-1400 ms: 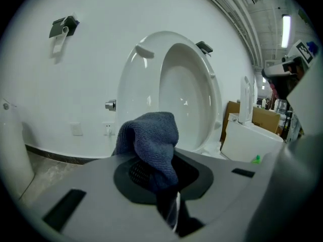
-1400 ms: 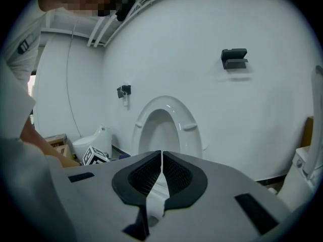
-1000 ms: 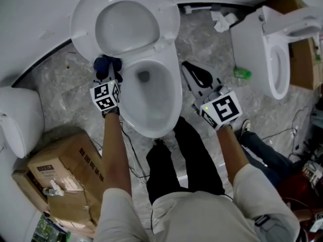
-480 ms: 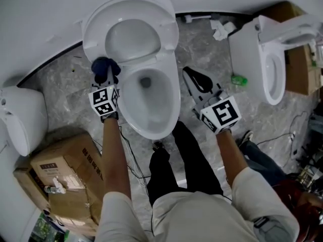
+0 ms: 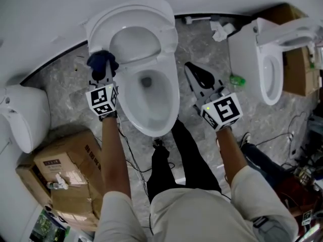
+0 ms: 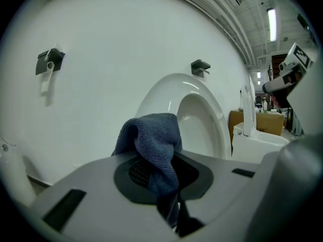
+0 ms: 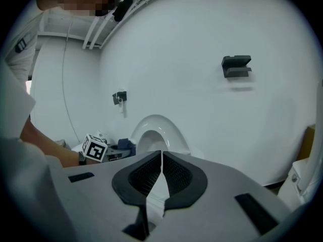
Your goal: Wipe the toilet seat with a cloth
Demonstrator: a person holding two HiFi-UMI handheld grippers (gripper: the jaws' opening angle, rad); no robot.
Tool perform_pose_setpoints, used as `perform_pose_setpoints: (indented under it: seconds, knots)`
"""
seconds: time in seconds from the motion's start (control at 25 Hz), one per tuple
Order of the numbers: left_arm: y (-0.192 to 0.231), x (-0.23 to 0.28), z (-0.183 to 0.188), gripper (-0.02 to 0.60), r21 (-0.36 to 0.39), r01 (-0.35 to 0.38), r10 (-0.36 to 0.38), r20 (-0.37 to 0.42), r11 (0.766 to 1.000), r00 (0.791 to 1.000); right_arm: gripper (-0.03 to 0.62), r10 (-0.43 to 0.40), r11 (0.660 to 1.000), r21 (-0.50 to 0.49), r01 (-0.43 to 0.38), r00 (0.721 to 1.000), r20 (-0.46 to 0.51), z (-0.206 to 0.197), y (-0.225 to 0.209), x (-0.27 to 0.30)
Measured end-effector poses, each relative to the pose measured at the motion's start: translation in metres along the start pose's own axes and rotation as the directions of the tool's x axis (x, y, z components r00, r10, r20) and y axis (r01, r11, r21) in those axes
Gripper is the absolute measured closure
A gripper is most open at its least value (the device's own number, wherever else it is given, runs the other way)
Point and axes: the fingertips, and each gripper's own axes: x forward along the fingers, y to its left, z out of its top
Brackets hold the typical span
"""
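The blue cloth point(image 6: 151, 135) is pinched in the left gripper point(image 6: 162, 178) and bunches out past its tips. The raised toilet seat point(image 6: 194, 110) stands just ahead of that gripper and a little to its right, long axis running upward. That gripper is far nearer the seat; the right gripper point(image 7: 160, 173), jaws together on nothing, hangs beyond the bowl point(image 5: 174, 105), well apart.

I see the dark blue cloth point(image 5: 101, 61) bunched up and pinched in the left gripper point(image 5: 104, 74), beside the left edge of the white seat point(image 5: 166, 37), which stands raised.
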Motion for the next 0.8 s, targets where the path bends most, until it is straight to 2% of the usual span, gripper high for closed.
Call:
perform_pose_setpoints:
  seconds: [0.44,0.8]
  knots:
    - [-0.007,-0.003,0.073,0.535,0.037,0.014,-0.018,0.104,0.999,0.994,0.563,-0.015,1.000,-0.005,0.015,1.000,0.026,0.033,-0.013,0.000]
    - [-0.032,0.013,0.125,0.535,0.055,0.062,-0.071,0.180,0.997,0.981,0.563,-0.037,0.999,-0.001,0.037,0.999,0.033,0.043,-0.025,-0.011]
